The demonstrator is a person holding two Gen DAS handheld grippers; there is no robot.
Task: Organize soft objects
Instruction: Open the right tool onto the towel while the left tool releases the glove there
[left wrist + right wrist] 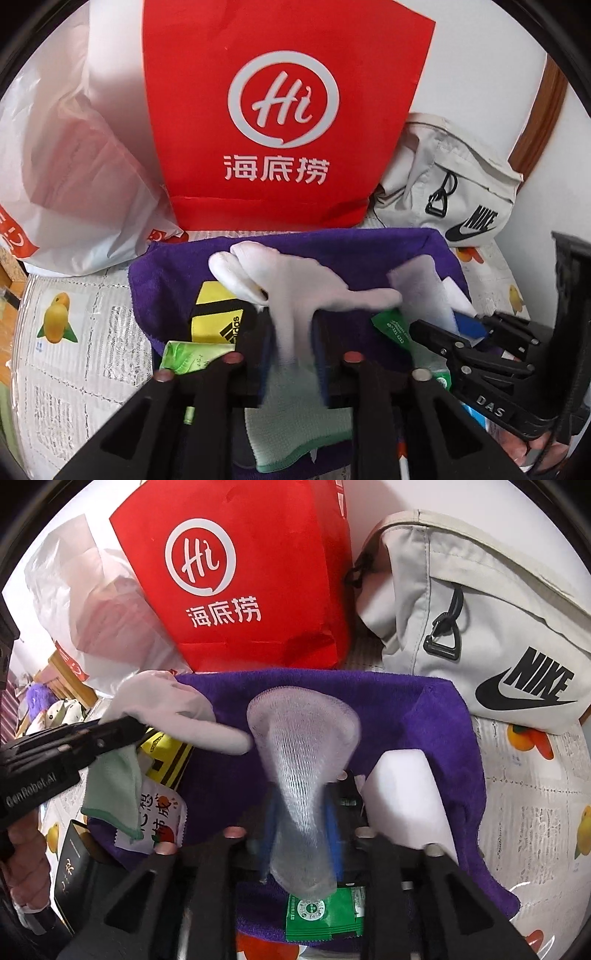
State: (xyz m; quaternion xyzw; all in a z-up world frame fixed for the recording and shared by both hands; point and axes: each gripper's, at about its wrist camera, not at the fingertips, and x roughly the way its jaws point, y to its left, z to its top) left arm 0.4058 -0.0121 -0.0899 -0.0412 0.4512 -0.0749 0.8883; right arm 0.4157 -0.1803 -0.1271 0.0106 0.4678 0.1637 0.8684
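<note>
A purple towel point(166, 280) point(424, 720) lies spread on the table with small items on it. A white glove point(295, 291) with a pale green cuff hangs between the blue pads of my left gripper point(293, 332). It looks blurred and loose, and the jaws stand slightly apart. The glove's fingers point(173, 709) drape over the towel. A white mesh sock point(303, 723) point(417, 284) hangs between the pads of my right gripper point(301, 805), whose jaws also stand apart. Both grippers hover side by side low over the towel.
Behind the towel a red paper bag point(280, 110) stands between a white plastic bag point(74, 166) and a grey Nike bag point(454, 184). On the towel are a yellow-black Adidas item point(214, 317), green sachets point(325, 912) and a white block point(402, 794). A fruit-print cloth point(74, 350) covers the table.
</note>
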